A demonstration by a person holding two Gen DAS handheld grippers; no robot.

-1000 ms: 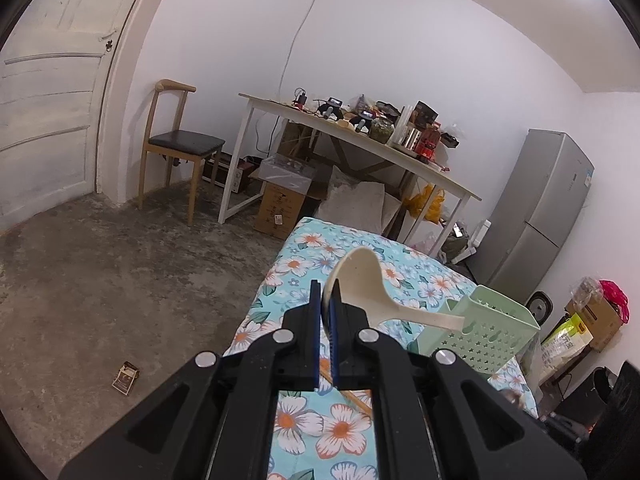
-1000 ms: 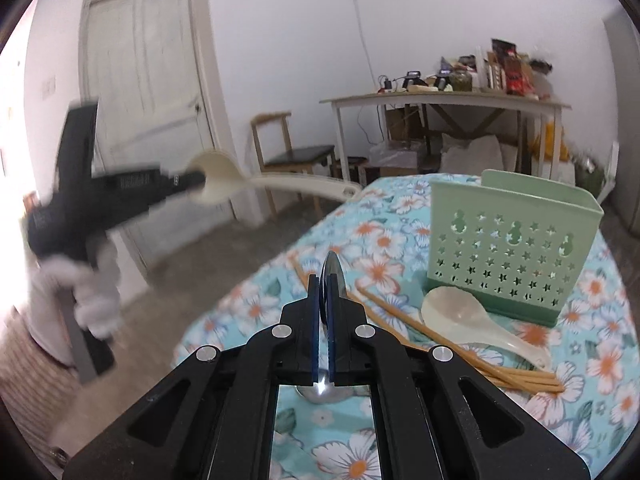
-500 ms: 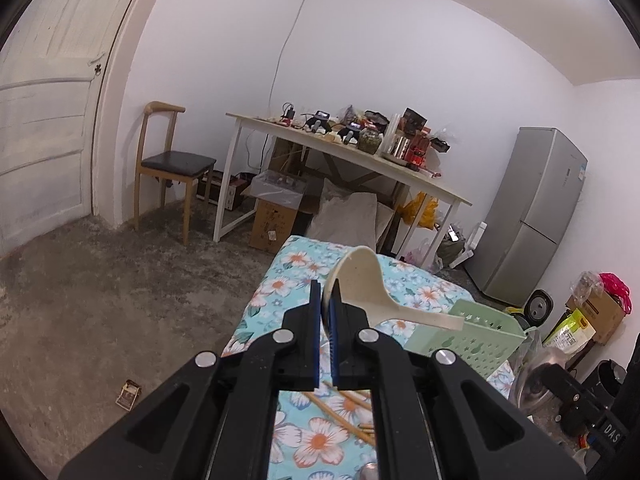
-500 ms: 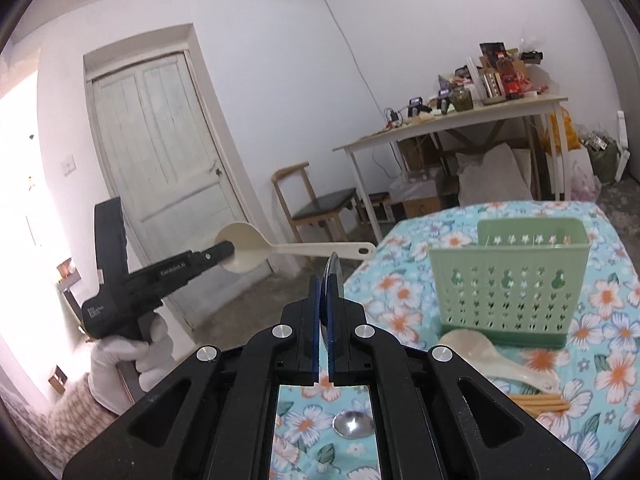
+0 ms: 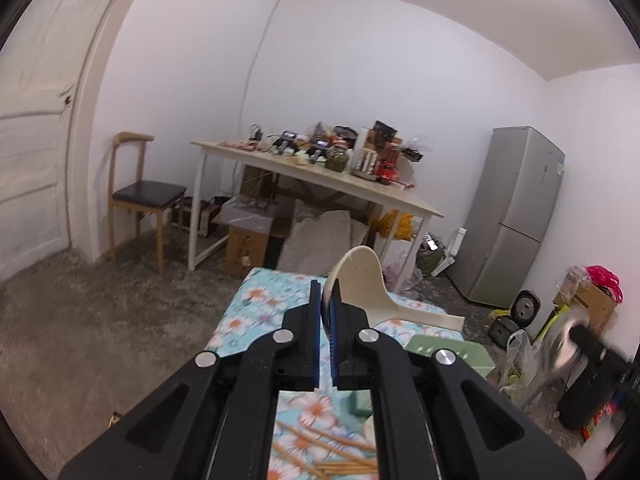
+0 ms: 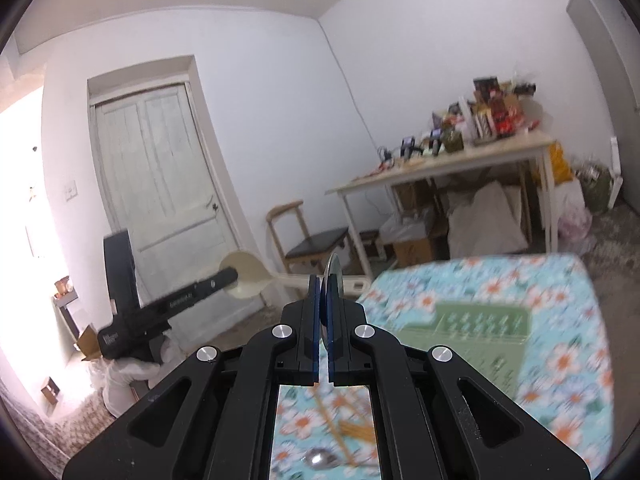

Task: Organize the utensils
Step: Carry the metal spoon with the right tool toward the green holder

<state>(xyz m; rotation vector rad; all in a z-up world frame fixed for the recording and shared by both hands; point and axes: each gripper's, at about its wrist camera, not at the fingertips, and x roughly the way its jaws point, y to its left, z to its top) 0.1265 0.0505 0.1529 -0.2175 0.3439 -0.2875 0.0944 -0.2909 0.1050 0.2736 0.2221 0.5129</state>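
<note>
My left gripper point(image 5: 326, 292) is shut on the bowl edge of a cream rice paddle point(image 5: 360, 276), whose handle sticks out to the right above the green perforated holder point(image 5: 440, 350). My right gripper point(image 6: 322, 284) is shut on a metal spoon point(image 6: 333, 272), seen edge-on between its pads. The right wrist view also shows the left gripper point(image 6: 180, 304) with the paddle point(image 6: 244, 280), held by a white-gloved hand up and to the left of the table. The holder point(image 6: 480, 324) is blurred on the floral cloth. In the left wrist view the metal spoon point(image 5: 560, 336) appears as a blur at right.
Wooden chopsticks point(image 5: 340, 444) lie on the floral tablecloth point(image 6: 560, 360) in front of the holder. Behind stand a cluttered white table point(image 5: 320, 176), a wooden chair point(image 5: 140, 196), a grey fridge point(image 5: 516, 216) and a white door point(image 6: 168, 168). Bags and boxes crowd the floor at right.
Both grippers have risen with their utensils, so the floral table and green holder sit lower in each view. The right wrist view has blurred from the motion.
</note>
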